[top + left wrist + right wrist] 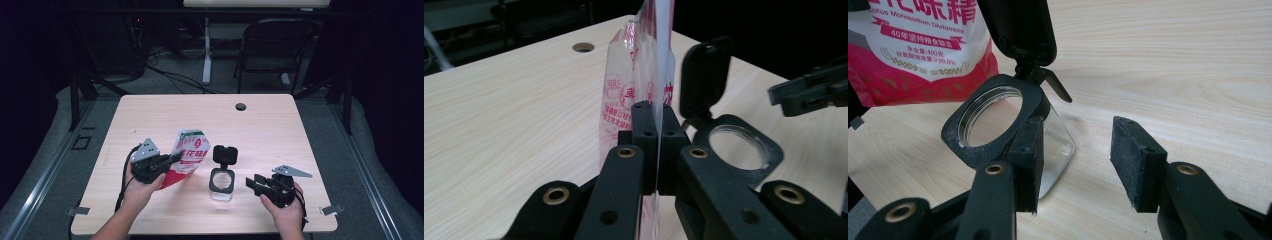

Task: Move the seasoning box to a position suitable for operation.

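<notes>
Since I mean to pour, my left gripper (176,158) is clamped on the seasoning bag (189,156), held up tilted beside the open-lidded glass jar (222,181) mid-table (280,130); my right gripper (253,183) waits just beside it, jaws apart.

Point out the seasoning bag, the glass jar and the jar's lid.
seasoning bag (190,152): high view, its printed front.
glass jar (1055,145): right gripper view, its clear wall.
lid (224,154): high view, the raised black flap.
</notes>
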A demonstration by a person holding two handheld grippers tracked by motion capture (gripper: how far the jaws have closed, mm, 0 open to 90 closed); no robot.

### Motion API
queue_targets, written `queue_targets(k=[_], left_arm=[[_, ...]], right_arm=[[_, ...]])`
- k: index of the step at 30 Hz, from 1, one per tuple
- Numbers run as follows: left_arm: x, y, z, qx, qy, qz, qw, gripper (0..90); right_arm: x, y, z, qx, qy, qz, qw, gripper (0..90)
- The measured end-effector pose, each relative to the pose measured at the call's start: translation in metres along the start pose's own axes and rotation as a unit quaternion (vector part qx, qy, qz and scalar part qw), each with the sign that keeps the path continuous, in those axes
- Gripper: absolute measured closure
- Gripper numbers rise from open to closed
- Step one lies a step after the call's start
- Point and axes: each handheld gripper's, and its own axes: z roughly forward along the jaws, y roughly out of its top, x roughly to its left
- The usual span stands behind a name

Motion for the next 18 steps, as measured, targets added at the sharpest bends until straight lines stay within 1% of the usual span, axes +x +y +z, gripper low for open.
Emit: queue_targets(k=[2, 5, 6, 8, 9, 10, 12, 14, 15, 18], left_arm=[[-0.002, -0.003, 0.000, 0.001, -0.010, 0.000, 1.0000, 90.0], [-0.003, -0.009, -0.003, 0.001, -0.021, 0.001, 0.9998, 90.0], [-0.003, -0.012, -0.004, -0.004, -0.027, 0.000, 0.9996, 90.0], [-0.001, -0.017, -0.008, 0.002, -0.033, 0.001, 0.9995, 90.0], [-0.001, -0.021, -0.010, 0.004, -0.035, -0.002, 0.9994, 90.0], [0.000, -0.025, -0.012, 0.006, -0.035, -0.003, 0.9994, 90.0], [0.003, -0.032, -0.015, 0.010, -0.039, -0.011, 0.9991, 90.0], [0.006, -0.040, -0.016, 0.013, -0.045, -0.026, 0.9985, 90.0], [0.008, -0.043, -0.016, 0.015, -0.047, -0.030, 0.9983, 90.0], [0.011, -0.051, -0.015, 0.022, -0.045, -0.045, 0.9978, 90.0]], right_arm=[[0.000, 0.000, 0.000, 0.000, 0.001, 0.000, 1.0000, 56.7], [0.001, 0.001, -0.001, -0.006, 0.001, -0.008, 0.9999, 55.9], [0.002, 0.001, -0.002, -0.008, 0.003, -0.012, 0.9999, 55.6], [0.003, 0.002, -0.002, -0.007, 0.005, -0.025, 0.9996, 55.4], [0.005, 0.003, -0.002, -0.008, 0.009, -0.027, 0.9996, 55.1], [0.006, 0.004, -0.002, -0.006, 0.016, -0.034, 0.9993, 55.1], [0.011, 0.007, -0.003, -0.011, 0.016, -0.047, 0.9987, 55.2], [0.015, 0.010, -0.003, -0.004, 0.026, -0.058, 0.9979, 54.7], [0.017, 0.012, -0.003, -0.005, 0.030, -0.064, 0.9975, 54.3], [0.026, 0.016, -0.004, -0.011, 0.040, -0.089, 0.9952, 52.8]])
